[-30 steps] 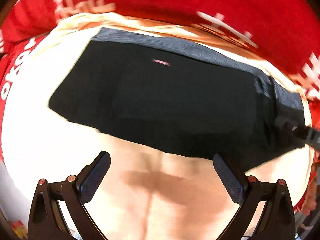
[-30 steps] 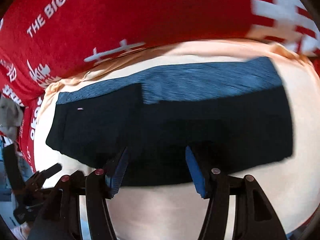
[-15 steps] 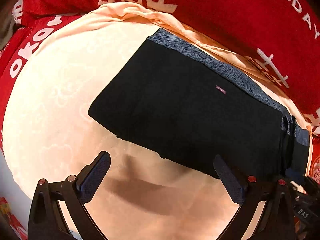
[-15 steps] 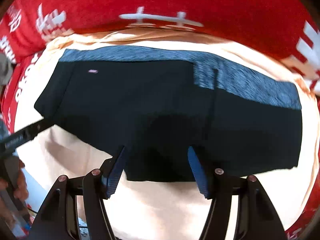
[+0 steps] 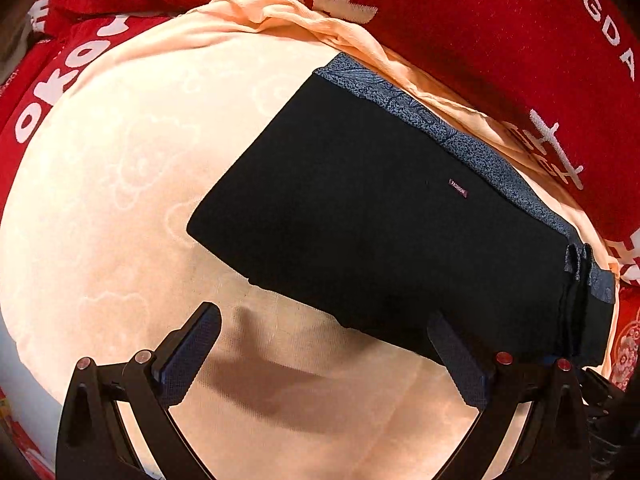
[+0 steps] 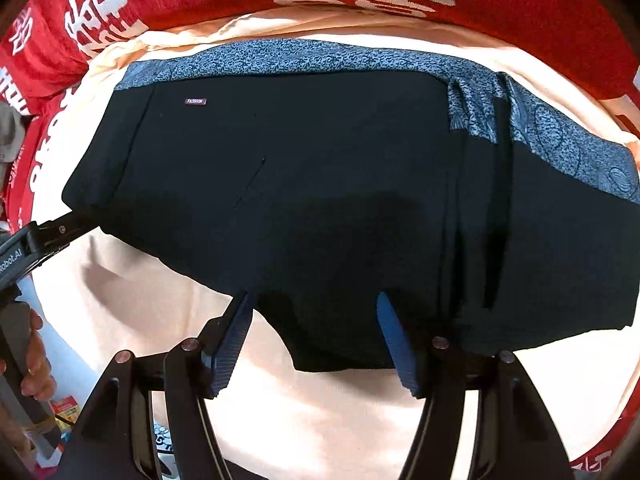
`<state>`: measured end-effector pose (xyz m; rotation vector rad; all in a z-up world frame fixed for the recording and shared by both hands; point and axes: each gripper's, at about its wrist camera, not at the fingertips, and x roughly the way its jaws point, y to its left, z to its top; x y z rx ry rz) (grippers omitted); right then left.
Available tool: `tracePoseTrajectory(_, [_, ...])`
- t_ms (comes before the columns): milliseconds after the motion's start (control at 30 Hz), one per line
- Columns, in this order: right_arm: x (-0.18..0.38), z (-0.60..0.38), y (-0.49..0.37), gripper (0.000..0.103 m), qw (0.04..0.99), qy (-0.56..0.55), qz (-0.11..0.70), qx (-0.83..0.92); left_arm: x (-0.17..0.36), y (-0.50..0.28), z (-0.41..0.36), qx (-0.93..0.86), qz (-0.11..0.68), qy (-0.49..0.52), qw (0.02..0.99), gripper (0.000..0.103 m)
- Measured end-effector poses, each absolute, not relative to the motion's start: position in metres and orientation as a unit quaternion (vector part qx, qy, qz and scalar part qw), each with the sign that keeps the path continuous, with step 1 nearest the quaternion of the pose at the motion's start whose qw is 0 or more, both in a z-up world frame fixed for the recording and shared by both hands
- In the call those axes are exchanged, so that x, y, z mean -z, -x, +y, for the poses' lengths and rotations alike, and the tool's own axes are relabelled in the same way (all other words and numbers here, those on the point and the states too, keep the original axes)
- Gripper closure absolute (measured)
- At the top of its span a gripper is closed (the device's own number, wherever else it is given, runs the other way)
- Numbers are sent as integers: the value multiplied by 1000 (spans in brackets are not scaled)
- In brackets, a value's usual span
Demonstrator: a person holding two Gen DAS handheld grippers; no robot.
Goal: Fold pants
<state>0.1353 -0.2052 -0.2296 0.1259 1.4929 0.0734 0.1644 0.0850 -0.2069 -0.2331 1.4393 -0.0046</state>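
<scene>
Jaws of both the left gripper [image 5: 324, 350] and right gripper [image 6: 314, 334] stand apart, empty, above black pants [image 6: 320, 200] folded on a peach cloth [image 5: 120, 160].

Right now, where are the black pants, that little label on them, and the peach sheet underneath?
black pants [image 6: 320, 168]: right wrist view, on the plain dark fabric at the middle.
little label [image 6: 195, 101]: right wrist view, on the label's centre.
peach sheet [image 5: 120, 168]: left wrist view, on a bare stretch left of the pants.
</scene>
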Motion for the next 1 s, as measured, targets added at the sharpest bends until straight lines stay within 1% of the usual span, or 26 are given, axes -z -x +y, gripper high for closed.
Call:
tracePoseTrajectory(133, [233, -204, -136, 30, 731, -56, 680, -32, 210, -165, 89, 20, 659, 134, 740, 0])
tracePoseTrajectory(267, [235, -202, -137, 28, 731, -48, 680, -35, 209, -162, 109, 33, 642, 198, 740, 0])
tracePoseTrajectory(500, [239, -200, -140, 28, 731, -63, 678, -39, 218, -161, 124, 66, 625, 268, 731, 0])
tracePoseTrajectory(767, [240, -199, -137, 26, 734, -56, 675, -46, 235, -168, 109, 80, 598, 306, 736, 0])
tracePoseTrajectory(933, [243, -195, -133, 25, 738, -56, 671, -50, 232, -167, 106, 61, 582, 313, 748, 0])
tracePoseTrajectory(1000, [243, -195, -132, 25, 738, -54, 671, -52, 227, -169, 105, 83, 571, 345, 740, 0])
